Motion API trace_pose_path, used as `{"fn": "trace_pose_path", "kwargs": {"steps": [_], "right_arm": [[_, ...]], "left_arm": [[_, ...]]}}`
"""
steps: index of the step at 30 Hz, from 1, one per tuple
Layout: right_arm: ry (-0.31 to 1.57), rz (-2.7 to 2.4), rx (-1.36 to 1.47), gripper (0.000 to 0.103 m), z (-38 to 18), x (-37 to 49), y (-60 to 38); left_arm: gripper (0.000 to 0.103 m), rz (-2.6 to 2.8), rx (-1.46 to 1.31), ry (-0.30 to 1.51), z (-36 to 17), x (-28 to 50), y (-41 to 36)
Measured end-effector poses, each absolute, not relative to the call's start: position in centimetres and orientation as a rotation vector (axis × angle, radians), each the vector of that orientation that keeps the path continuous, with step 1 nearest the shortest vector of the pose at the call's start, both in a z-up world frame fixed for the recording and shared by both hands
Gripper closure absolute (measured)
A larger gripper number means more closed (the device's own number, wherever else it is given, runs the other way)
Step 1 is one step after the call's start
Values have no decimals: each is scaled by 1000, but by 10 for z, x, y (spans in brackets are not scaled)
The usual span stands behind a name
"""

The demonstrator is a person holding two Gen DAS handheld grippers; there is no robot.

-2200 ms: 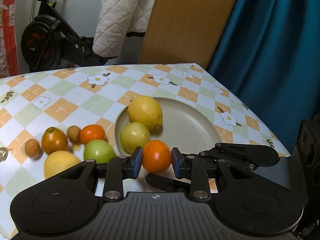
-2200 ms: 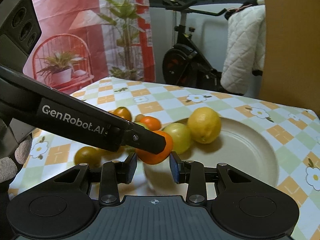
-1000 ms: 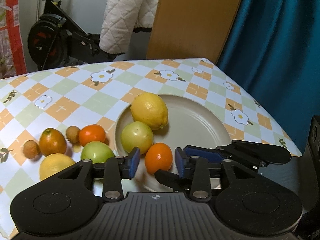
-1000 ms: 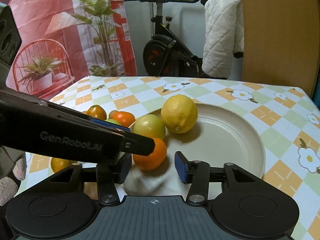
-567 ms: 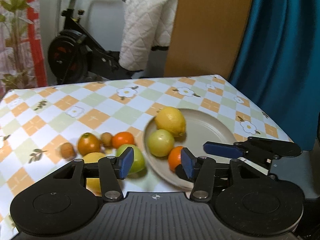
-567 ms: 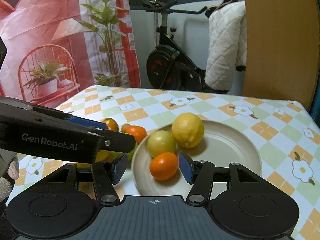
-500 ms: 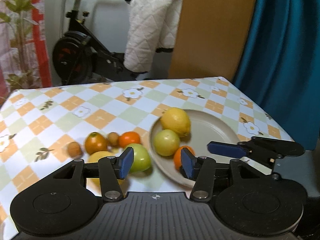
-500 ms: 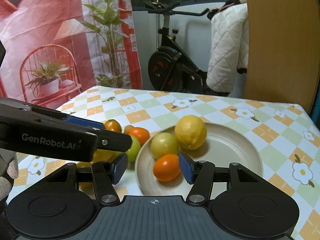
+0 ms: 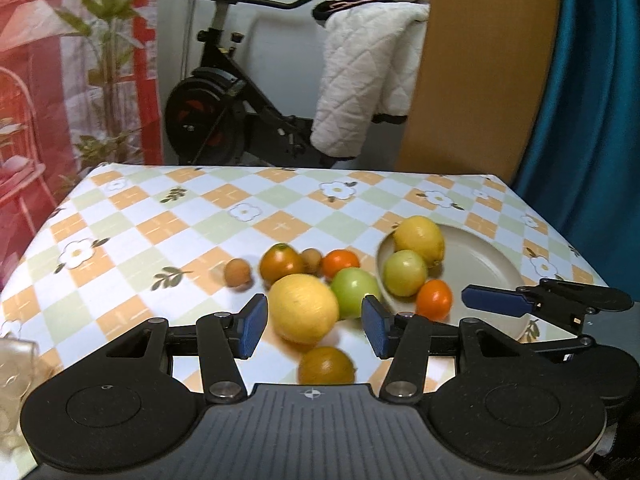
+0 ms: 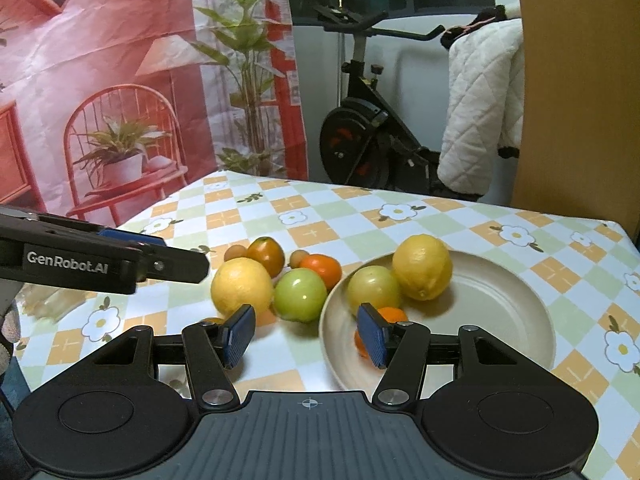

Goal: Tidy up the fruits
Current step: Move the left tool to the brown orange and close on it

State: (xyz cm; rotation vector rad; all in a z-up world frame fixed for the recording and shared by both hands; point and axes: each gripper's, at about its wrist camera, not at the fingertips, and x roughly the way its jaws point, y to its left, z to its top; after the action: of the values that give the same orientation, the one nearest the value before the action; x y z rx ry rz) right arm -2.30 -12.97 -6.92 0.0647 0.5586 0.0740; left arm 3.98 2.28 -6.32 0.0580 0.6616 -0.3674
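Note:
A beige plate [image 9: 488, 256] [image 10: 500, 304] holds a lemon [image 9: 419, 236] [image 10: 422, 266], a pale green fruit [image 9: 405, 273] [image 10: 374, 289] and a small orange [image 9: 434, 299] [image 10: 390, 314]. Loose beside it lie a big yellow citrus [image 9: 304, 308] [image 10: 242, 285], a green fruit [image 9: 354, 293] [image 10: 300, 295], an orange [image 9: 340, 262] [image 10: 322, 268], a red-green fruit [image 9: 281, 264] [image 10: 266, 254], two small brown fruits and an olive-brown fruit [image 9: 326, 366]. My left gripper [image 9: 312, 330] is open above the yellow citrus. My right gripper [image 10: 304, 336] is open and empty at the plate's left rim.
The table has a checked flower cloth [image 9: 192, 224]. Its right edge lies just past the plate, by a blue curtain [image 9: 592, 120]. An exercise bike [image 10: 368, 132] and a wooden board [image 9: 480, 68] stand behind. Crinkled clear plastic [image 9: 12, 376] lies at the near left.
My left gripper let go of the small orange on the plate, opened, and pulled back left toward the loose fruits. My right gripper opened wider and drew back too.

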Motion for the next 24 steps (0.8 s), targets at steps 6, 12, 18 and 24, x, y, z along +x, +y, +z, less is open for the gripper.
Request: {"fn": "trace_pose_path", "kwargs": {"steps": [6,12,18,24], "right_arm": [[564,84,70,50,-73,-24,-124],[574,110,58,50,-77,-23,-116],[596,142,44,50,-83,-21,-107],[625,179,31,50,-90,-17,-98]], "left_arm": [[49,-314,33,664,-67,35,41],[49,-281,-6,666,-69,34,55],[49,-294,-28,682,-73,34,57],[49,-360,-55,731,-83,36,50]]}}
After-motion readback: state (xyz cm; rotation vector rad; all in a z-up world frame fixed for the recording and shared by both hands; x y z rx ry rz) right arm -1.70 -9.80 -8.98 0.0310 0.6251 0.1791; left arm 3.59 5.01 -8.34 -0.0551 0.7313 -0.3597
